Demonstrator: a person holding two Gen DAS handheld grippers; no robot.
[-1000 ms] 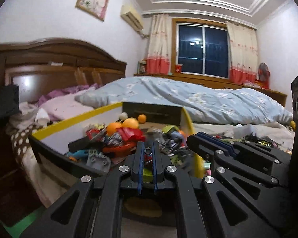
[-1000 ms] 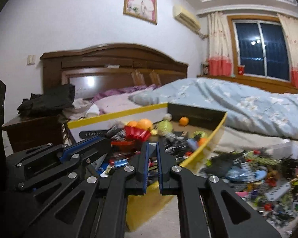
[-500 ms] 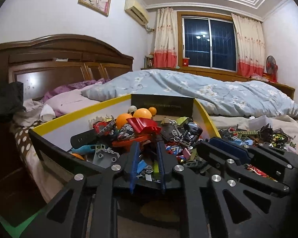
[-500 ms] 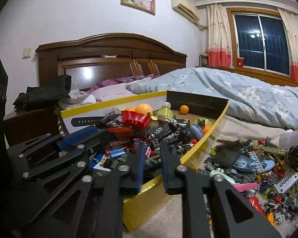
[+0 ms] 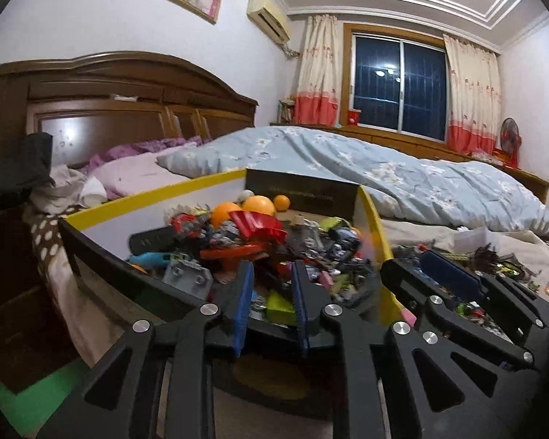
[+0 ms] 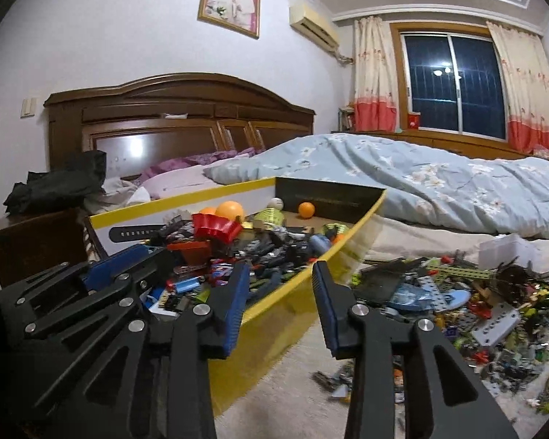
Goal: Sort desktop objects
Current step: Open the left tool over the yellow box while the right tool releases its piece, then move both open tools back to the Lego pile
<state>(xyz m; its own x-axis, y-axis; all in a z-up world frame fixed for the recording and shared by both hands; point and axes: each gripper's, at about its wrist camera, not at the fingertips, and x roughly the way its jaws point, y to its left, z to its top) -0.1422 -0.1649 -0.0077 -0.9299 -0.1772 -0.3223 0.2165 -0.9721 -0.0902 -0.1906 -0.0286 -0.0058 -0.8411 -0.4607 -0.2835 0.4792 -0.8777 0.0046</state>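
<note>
A yellow-rimmed cardboard box (image 5: 186, 186) (image 6: 300, 281) holds a heap of small toys, orange balls (image 5: 258, 205) (image 6: 230, 209) and a red piece (image 6: 216, 227). A loose pile of toy parts (image 6: 468, 296) lies on the pale cloth right of the box; it also shows in the left wrist view (image 5: 494, 267). My left gripper (image 5: 272, 274) is open and empty over the box's near end. My right gripper (image 6: 280, 274) is open and empty over the box's right rim. Each view shows the other gripper alongside.
A bed with a blue flowered quilt (image 6: 439, 186) and a wooden headboard (image 6: 179, 109) stands behind. A dark nightstand with a black bag (image 6: 55, 183) is at the left. A clear plastic tub (image 6: 508, 248) sits by the pile.
Both grippers have opened from nearly shut to wide apart. Both views have tilted down and drawn closer to the box.
</note>
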